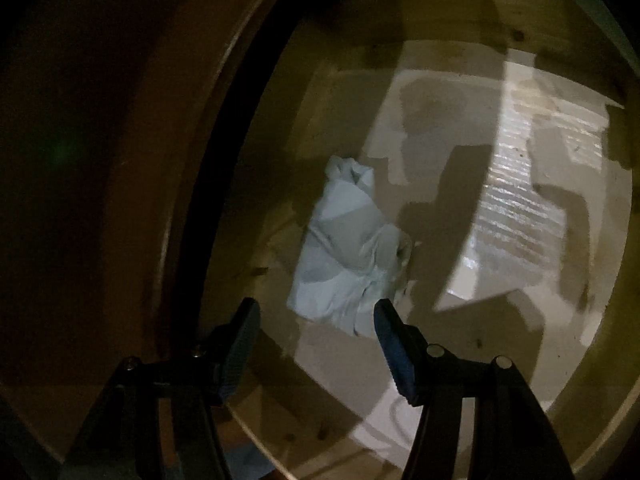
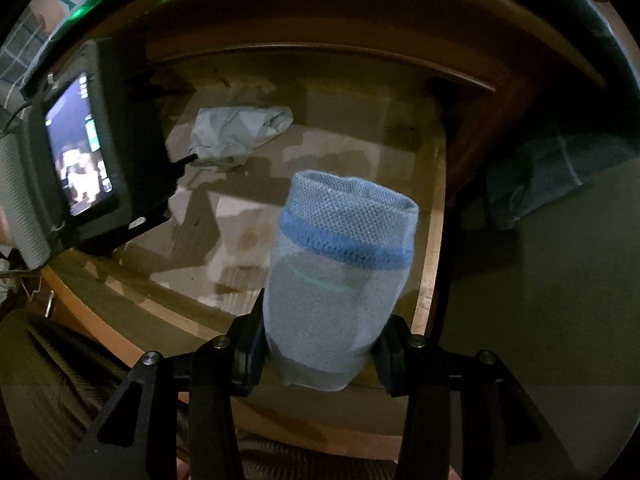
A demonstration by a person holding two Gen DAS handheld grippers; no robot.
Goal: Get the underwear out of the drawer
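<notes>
A crumpled pale blue-white piece of underwear (image 1: 348,240) lies on the bottom of the open wooden drawer (image 1: 340,60). My left gripper (image 1: 316,314) hangs just above its near edge, open, with nothing pressed between the fingers. In the right wrist view the same underwear (image 2: 240,132) lies at the drawer's far side. The left gripper's body with its lit screen (image 2: 80,152) is close beside the underwear. My right gripper (image 2: 320,344) is shut on a light blue knitted garment (image 2: 340,260) with a darker blue band, and holds it up over the drawer (image 2: 430,240).
Pale lining paper (image 1: 520,200) covers the drawer bottom in patchy light and shadow. A dark blue cloth (image 2: 540,176) lies outside the drawer to the right. Dark wooden furniture (image 1: 100,200) frames the drawer's left side. A ribbed sleeve (image 2: 48,380) shows at lower left.
</notes>
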